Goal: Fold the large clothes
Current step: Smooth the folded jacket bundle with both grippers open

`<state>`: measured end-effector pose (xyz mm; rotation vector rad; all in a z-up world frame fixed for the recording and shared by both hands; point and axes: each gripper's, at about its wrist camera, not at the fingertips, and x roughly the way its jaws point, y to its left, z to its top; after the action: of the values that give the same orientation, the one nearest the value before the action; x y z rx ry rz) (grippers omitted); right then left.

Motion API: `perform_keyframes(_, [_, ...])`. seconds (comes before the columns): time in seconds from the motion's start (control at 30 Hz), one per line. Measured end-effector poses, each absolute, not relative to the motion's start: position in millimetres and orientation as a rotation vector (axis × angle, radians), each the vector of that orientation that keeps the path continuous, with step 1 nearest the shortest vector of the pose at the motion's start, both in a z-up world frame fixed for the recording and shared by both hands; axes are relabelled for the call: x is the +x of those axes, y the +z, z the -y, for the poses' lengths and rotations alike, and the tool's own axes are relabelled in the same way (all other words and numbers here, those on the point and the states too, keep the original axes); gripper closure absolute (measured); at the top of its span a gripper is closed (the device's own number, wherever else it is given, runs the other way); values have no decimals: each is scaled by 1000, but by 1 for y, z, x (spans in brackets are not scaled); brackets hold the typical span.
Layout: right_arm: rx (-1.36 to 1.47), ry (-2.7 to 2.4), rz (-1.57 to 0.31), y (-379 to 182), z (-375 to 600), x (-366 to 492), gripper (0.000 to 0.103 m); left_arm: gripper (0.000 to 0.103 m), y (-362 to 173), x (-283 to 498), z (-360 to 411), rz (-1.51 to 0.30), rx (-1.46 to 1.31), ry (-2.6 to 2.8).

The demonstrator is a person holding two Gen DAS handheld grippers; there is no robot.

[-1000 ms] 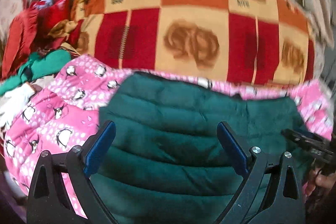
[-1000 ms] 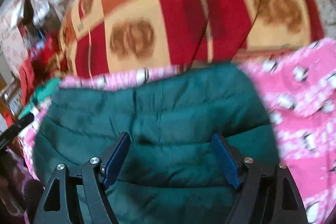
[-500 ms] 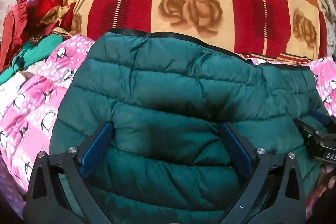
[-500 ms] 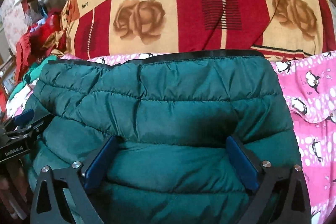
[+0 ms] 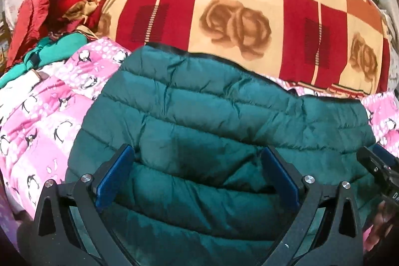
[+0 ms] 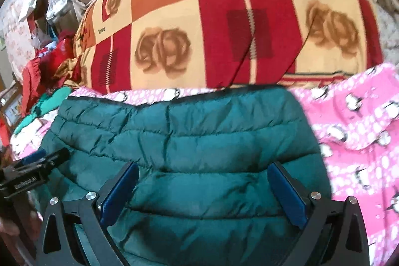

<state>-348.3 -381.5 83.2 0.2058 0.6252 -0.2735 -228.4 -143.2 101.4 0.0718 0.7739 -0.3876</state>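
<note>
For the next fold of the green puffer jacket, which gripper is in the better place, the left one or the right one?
Neither clearly; a slight lean to the right. Both the left gripper and the right gripper hover open over the green puffer jacket, holding nothing. The jacket's side edge lies nearer the right gripper's fingers.

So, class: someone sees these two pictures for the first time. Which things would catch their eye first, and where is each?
The dark green puffer jacket fills the foreground, lying on a pink penguin-print blanket. Behind it spreads a loud red, orange and cream cover with roses. Both the left hand-held gripper and right hand-held gripper are open over the jacket.
</note>
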Motion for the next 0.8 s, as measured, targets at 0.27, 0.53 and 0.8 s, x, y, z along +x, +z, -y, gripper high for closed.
perform_keyframes(0.27, [192,-323,-631,81,378,-349,1,1,104,-236,145,-754,134,-357])
perform_keyframes(0.53, [199,-367,-639,85,357,-363,1,1,117,-255,137,-679,153,-380])
perform_keyframes(0.8, [145,-414,-645,86,322,-374,1,1,112,-270,133,-643,195,-377])
